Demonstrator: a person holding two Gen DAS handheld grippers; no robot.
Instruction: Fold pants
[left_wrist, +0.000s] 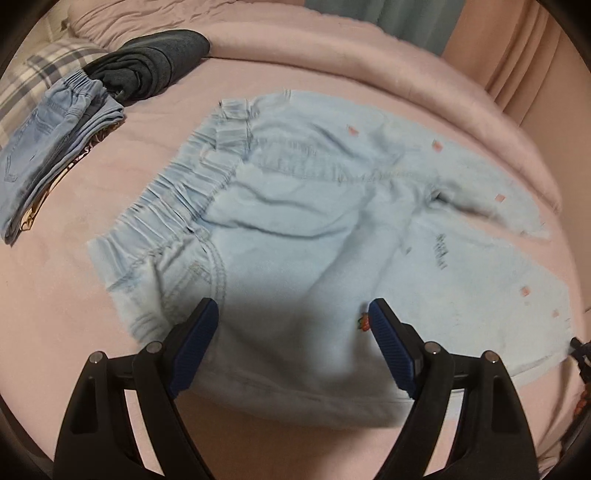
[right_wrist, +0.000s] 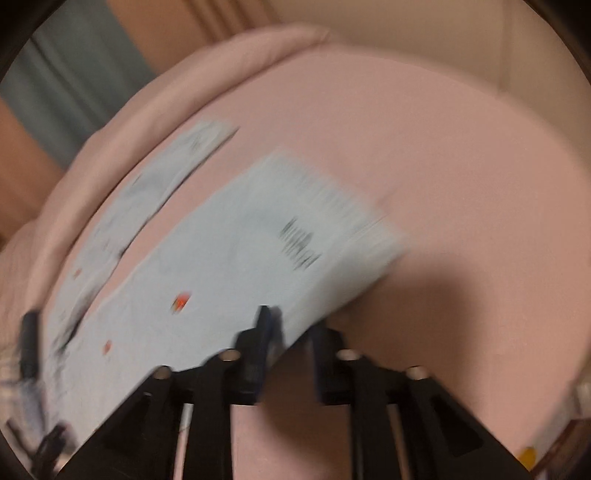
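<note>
- The pants (left_wrist: 314, 229), pale blue and of soft washed denim, are laid flat near the middle of the bed (left_wrist: 55, 295), the gathered elastic waistband (left_wrist: 173, 195) turned toward the pillow end and the two legs splayed toward the opposite edge; this spread is judged to prepare a lengthwise fold
- The left gripper (left_wrist: 293, 347) is held low over the seat of the pants, its blue ribbed fingers (left_wrist: 195, 350) set wide apart with nothing between them; a dark shadow is cast on the cloth beneath, so contact cannot be confirmed
- The right gripper (right_wrist: 291, 332) is seen at the hem of one leg (right_wrist: 295, 240), the fingers (right_wrist: 264, 332) drawn narrow with the edge of the cloth running between them; the view is blurred, yet a grasp on the pants is judged likely, the leg being raised off the bed at that edge
- The second leg (right_wrist: 166, 177) is seen lying apart, nearer the rolled edge of the bed, with bare pink sheet between the two
- Small red and pink motifs and a dark printed mark (right_wrist: 299, 243) are scattered on the legs; double stitching curves at a pocket (left_wrist: 218, 269)
- A stack of folded jeans (left_wrist: 48, 162) and a dark grey folded garment (left_wrist: 155, 62) are placed at the far corner beside a checked pillow (left_wrist: 40, 70), judged to be finished items kept out of the working area
- The pink sheet appears matt and faintly napped, bunched into a roll along the far edge
</note>
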